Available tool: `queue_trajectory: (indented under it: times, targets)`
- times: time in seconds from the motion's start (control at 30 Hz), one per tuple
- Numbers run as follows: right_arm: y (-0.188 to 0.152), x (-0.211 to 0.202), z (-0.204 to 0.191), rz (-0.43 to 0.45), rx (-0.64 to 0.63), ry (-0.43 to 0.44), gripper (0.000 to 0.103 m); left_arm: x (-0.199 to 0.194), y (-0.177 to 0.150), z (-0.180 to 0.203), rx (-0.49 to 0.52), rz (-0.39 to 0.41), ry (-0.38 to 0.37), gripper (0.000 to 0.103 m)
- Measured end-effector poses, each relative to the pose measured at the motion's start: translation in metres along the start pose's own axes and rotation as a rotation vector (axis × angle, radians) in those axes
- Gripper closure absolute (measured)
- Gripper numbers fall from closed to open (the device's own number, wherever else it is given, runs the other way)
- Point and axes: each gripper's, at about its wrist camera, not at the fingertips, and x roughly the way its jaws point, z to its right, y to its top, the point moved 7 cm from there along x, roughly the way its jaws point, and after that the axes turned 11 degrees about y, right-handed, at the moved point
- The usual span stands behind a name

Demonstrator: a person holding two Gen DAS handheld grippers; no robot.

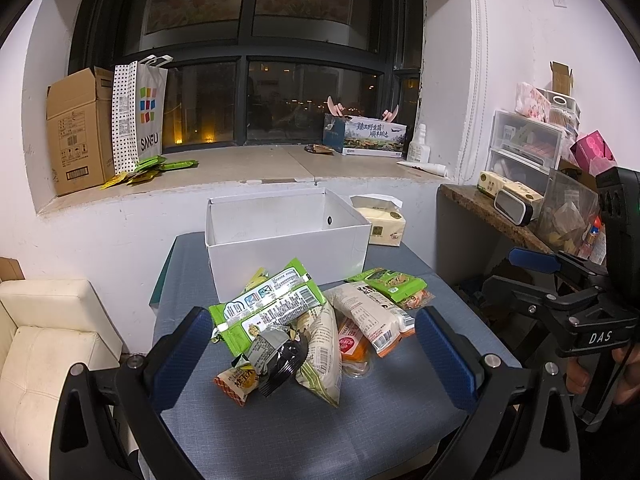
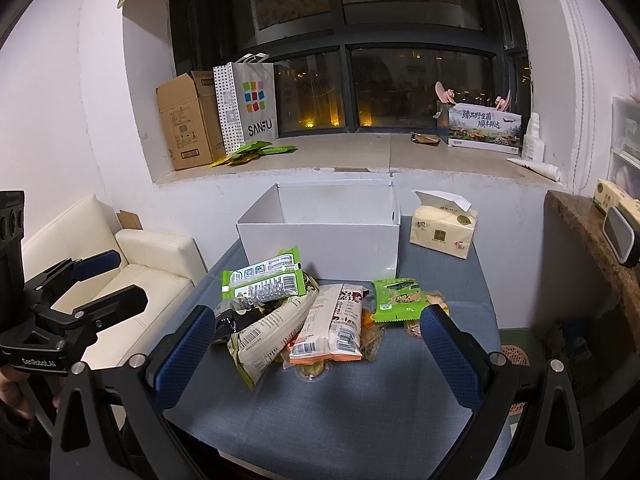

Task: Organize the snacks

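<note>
On the blue-grey table (image 1: 384, 412) the snacks lie in one loose heap near the middle, just in front of the white box (image 1: 286, 236) that stands open at the far edge, with a tissue pack (image 2: 443, 232) beside it at the far right corner. I hold the left gripper (image 1: 314, 354) low over the near side of the heap, fingers spread wide with nothing between them; the right gripper (image 2: 318, 350) hovers the same way, spread and holding nothing. I judge the sorting has not begun: the box looks empty from here, and every packet sits outside it. The green packet (image 1: 266, 308) rests on top, tilted, so I would take it first. The next move calls for closing on one packet only, since the wrappers overlap, with the white packet (image 2: 330, 326) leaning across its neighbours, and a careless pinch could drag two.
</note>
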Motion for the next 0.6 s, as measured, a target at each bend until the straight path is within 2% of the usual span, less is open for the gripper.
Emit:
queue_trajectory:
  times: [0.47, 0.6]
  targets:
    - [-0.001, 0.005, 0.002, -0.013, 0.004, 0.003, 0.0, 0.001, -0.001, -0.001, 0.006, 0.002, 0.005, 0.0]
    - [-0.001, 0.019, 0.015, -0.045, 0.021, -0.007, 0.0, 0.003, -0.004, -0.003, 0.009, -0.002, 0.007, 0.0]
